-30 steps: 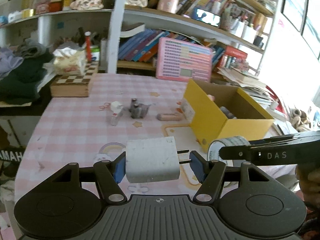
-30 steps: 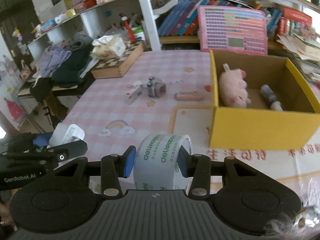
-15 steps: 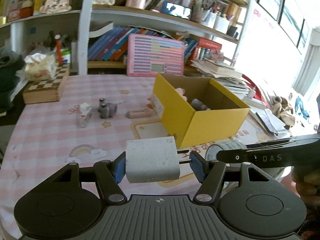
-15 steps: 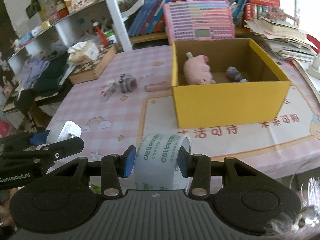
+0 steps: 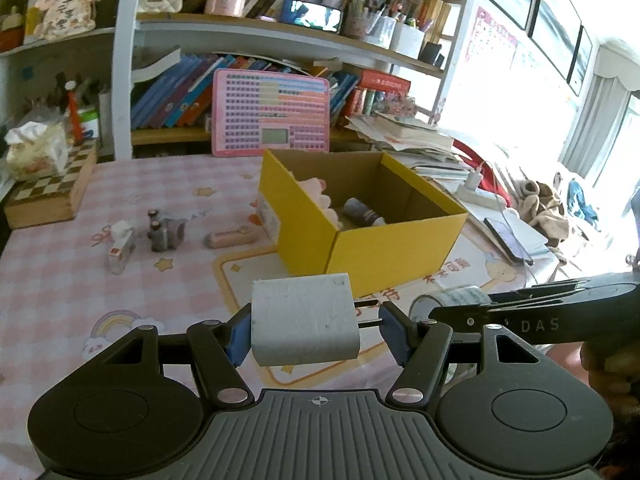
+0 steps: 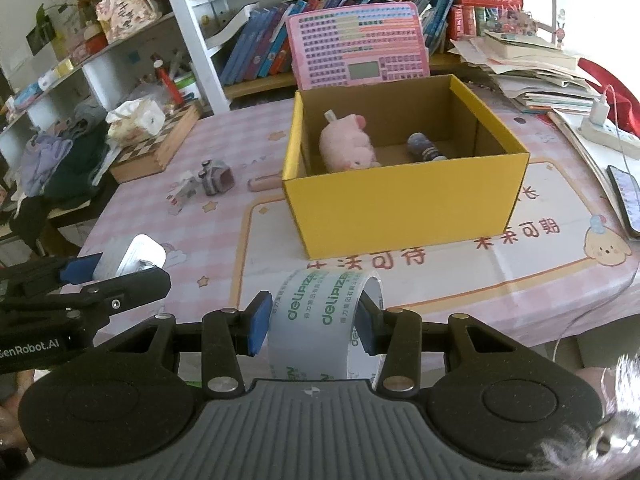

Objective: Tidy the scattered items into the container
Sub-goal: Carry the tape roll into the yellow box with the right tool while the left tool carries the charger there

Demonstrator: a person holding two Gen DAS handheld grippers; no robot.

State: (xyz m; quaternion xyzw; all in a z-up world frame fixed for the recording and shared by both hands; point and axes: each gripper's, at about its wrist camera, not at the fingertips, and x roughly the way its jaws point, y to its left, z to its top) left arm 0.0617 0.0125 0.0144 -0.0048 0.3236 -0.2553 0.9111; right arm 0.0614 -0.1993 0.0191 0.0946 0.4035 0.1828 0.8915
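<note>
Two wrist fisheyes, angled down over near table edge — shared yellow box (image 5: 372, 236) (image 6: 404, 200) ahead.

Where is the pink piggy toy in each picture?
Left wrist view: the pink pig plush peeks over the near-left wall inside the yellow box, mostly hidden.
Right wrist view: the whole pig lies at the box's left end, beside a dark bottle.
Shared landmark: the pink keyboard toy behind the box.

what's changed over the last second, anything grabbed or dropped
Both grippers have swung toward the yellow box, which now sits more centred in both views. Nothing was grabbed or let go: the left gripper still clamps the white charger, the right gripper still the tape roll. The items on the table and in the box have not moved.
</note>
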